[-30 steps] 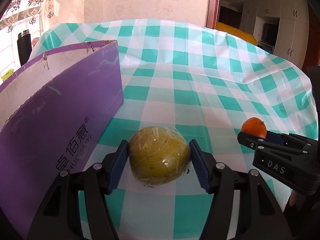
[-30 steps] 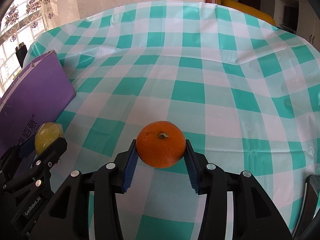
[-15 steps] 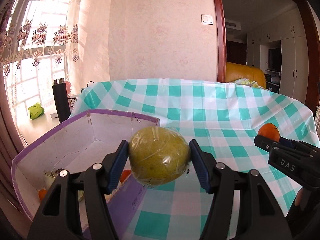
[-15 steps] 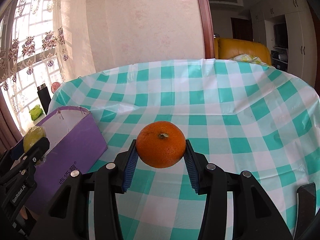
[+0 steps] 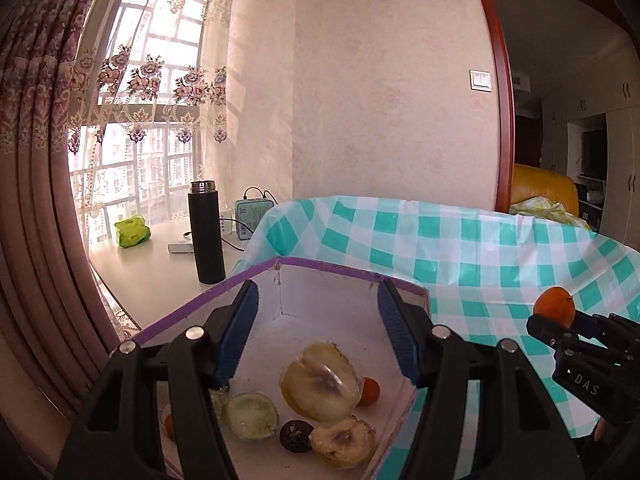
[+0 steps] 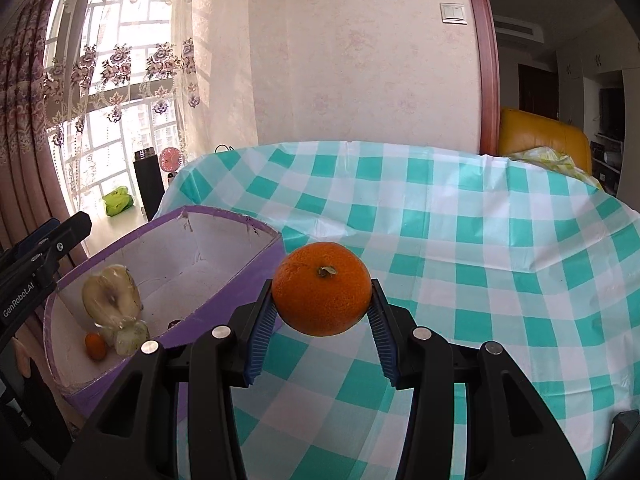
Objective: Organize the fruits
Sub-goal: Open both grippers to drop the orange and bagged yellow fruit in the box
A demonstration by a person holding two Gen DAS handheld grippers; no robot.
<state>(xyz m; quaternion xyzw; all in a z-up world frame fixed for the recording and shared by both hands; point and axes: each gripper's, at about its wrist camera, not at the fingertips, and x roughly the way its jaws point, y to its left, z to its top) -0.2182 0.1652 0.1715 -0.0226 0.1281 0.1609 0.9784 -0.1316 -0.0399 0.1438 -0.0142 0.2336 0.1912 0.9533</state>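
My left gripper point(image 5: 318, 330) is open and empty above the purple box point(image 5: 332, 269). The plastic-wrapped yellow-green fruit point(image 5: 318, 386) lies inside the box among several other fruits. The box point(image 6: 224, 216) and that fruit point(image 6: 112, 298) also show in the right wrist view. My right gripper point(image 6: 322, 320) is shut on an orange point(image 6: 322, 288), held above the checked tablecloth to the right of the box. The orange point(image 5: 554, 311) shows at the right of the left wrist view.
The box holds a green wrapped fruit point(image 5: 250, 416), a dark round fruit point(image 5: 296, 434), a small orange one point(image 5: 369, 391) and another wrapped fruit point(image 5: 344, 442). A black flask point(image 5: 206, 232) stands on the sill left of the table point(image 6: 460, 220). A yellow chair point(image 6: 540, 136) is behind.
My left gripper rose over the box, opened and let the wrapped fruit drop inside. My right gripper lifted with the orange and came nearer to the box.
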